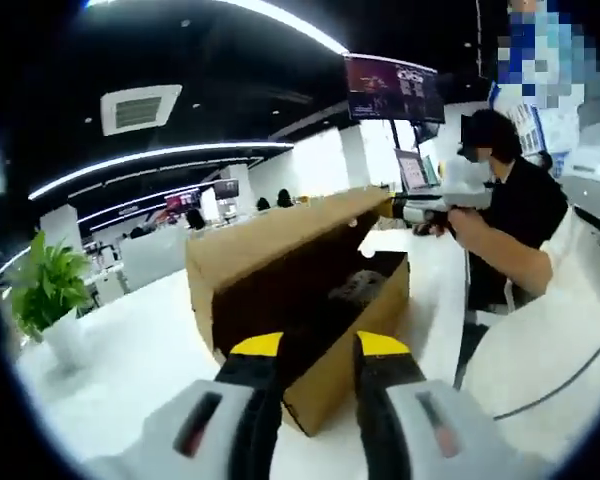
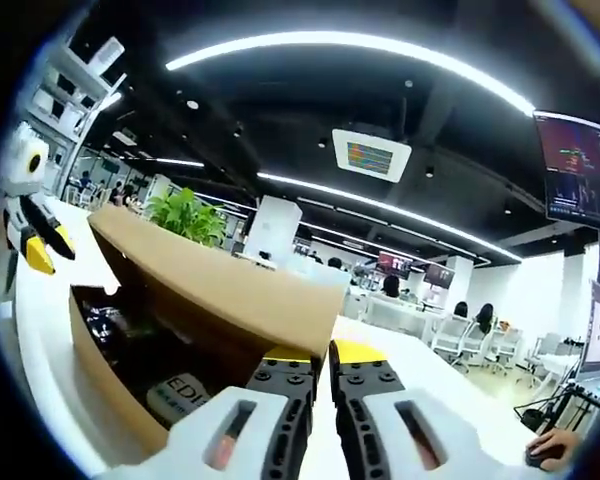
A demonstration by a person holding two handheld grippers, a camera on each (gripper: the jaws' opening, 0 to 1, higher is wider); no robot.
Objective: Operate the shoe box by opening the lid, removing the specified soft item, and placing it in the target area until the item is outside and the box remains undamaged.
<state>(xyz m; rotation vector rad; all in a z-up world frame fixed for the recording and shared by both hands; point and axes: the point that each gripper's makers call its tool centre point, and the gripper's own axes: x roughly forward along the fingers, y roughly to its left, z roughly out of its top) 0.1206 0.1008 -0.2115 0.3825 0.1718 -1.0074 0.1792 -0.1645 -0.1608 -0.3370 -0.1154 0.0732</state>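
White tabletop [image 1: 130, 360] fills the left gripper view in an office with ceiling light strips. Straight ahead of the left gripper [image 1: 319, 352], its jaws apart, stands the cardboard shoe box [image 1: 330, 375], lid [image 1: 280, 240] raised, dark contents inside. Beyond, the right gripper [image 1: 405, 208] meets the lid's far corner.

Right gripper view: the right gripper [image 2: 320, 357], jaws nearly together, pinches the lid [image 2: 220, 290] edge; the left gripper [image 2: 30, 225] sits far left.

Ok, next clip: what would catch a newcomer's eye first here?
The open cardboard shoe box on the white table, its lid raised and dark contents inside. In the left gripper view the left gripper straddles the box's near wall, while the right gripper sits at the edge of the lid. A potted plant stands at that view's left, and a person in black sits beyond the box.
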